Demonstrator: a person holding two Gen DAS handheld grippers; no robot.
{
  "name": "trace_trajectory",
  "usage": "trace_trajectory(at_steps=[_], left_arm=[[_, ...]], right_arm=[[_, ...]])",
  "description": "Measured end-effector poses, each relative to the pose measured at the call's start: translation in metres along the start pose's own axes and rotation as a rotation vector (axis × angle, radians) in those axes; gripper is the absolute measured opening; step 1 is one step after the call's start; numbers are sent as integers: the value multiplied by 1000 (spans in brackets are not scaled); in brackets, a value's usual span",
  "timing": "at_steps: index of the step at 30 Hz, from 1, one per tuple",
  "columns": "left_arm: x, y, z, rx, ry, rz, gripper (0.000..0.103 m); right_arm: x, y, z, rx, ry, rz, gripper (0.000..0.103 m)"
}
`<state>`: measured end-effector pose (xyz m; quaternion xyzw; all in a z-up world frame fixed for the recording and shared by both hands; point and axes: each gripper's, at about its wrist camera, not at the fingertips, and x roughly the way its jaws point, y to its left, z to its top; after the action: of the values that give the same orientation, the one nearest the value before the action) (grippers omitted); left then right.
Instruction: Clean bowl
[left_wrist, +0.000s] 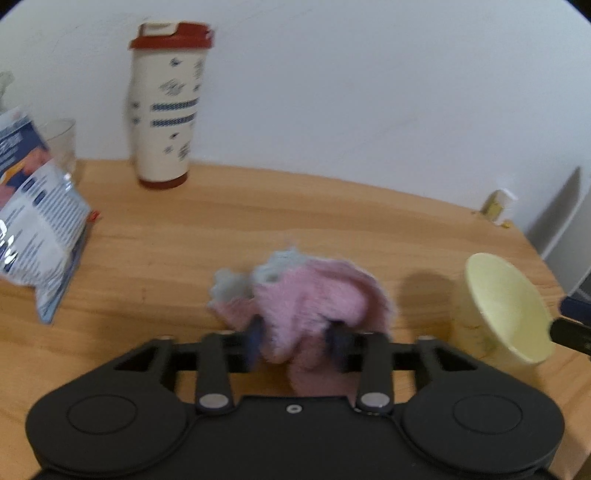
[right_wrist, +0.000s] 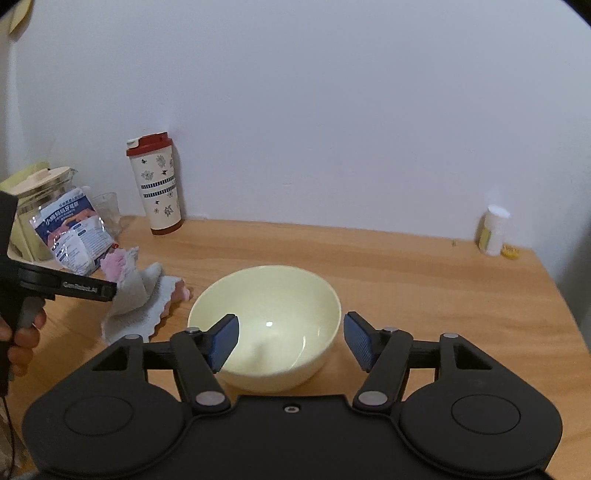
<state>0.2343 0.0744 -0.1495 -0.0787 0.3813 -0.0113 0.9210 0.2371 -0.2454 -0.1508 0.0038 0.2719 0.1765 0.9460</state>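
A pale yellow bowl (right_wrist: 273, 325) stands upright on the wooden table (right_wrist: 406, 280); its inside looks empty. My right gripper (right_wrist: 291, 341) is open, with one finger on each side of the bowl's near rim, not touching it. My left gripper (left_wrist: 297, 339) is shut on a pink and grey cloth (left_wrist: 306, 295) and holds it just above the table. The cloth also shows in the right wrist view (right_wrist: 140, 299), left of the bowl, with the left gripper (right_wrist: 110, 290) on it. In the left wrist view the bowl (left_wrist: 498, 306) is at the right.
A white tumbler with a red lid (right_wrist: 157, 184) stands at the back by the wall. A blue and white packet (right_wrist: 75, 230), a glass (right_wrist: 107, 210) and a jar (right_wrist: 33, 206) are at the back left. A small white bottle (right_wrist: 493, 230) stands at the back right, near the table's edge.
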Motion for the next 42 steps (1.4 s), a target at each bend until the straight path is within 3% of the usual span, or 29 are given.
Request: trace_trajectory(at_steps=[1, 3, 5, 8, 14, 16, 20, 23, 33, 37, 42], left_arm=[[1, 2, -2, -3, 3, 15, 76], [4, 5, -5, -9, 10, 46, 96], [3, 6, -9, -6, 4, 64, 102], [-2, 3, -14, 8, -2, 75, 102], [-21, -3, -23, 17, -9, 140, 103], [-30, -3, -26, 8, -6, 148, 103], [-55, -3, -34, -49, -7, 58, 103], [-79, -10, -41, -25, -28, 25, 103], [-143, -36, -65, 83, -47, 63, 103], [-165, -45, -73, 113, -46, 34, 103], [-185, -53, -79, 144, -59, 81, 103]], right_arm=[[-1, -1, -3, 22, -5, -14, 71], [0, -2, -8, 39, 3, -31, 71], [-1, -1, -11, 43, 10, -50, 71], [-8, 2, -16, 62, 3, -49, 77], [-31, 17, -35, 102, -81, -59, 103], [-38, 24, -43, 122, -82, -74, 103], [-47, 36, -51, 138, -70, -90, 103], [-65, 52, -55, 151, -68, -114, 103], [-109, 85, -62, 175, -59, -219, 103], [-133, 93, -61, 200, -90, -188, 103], [-159, 105, -58, 194, -101, -172, 103]])
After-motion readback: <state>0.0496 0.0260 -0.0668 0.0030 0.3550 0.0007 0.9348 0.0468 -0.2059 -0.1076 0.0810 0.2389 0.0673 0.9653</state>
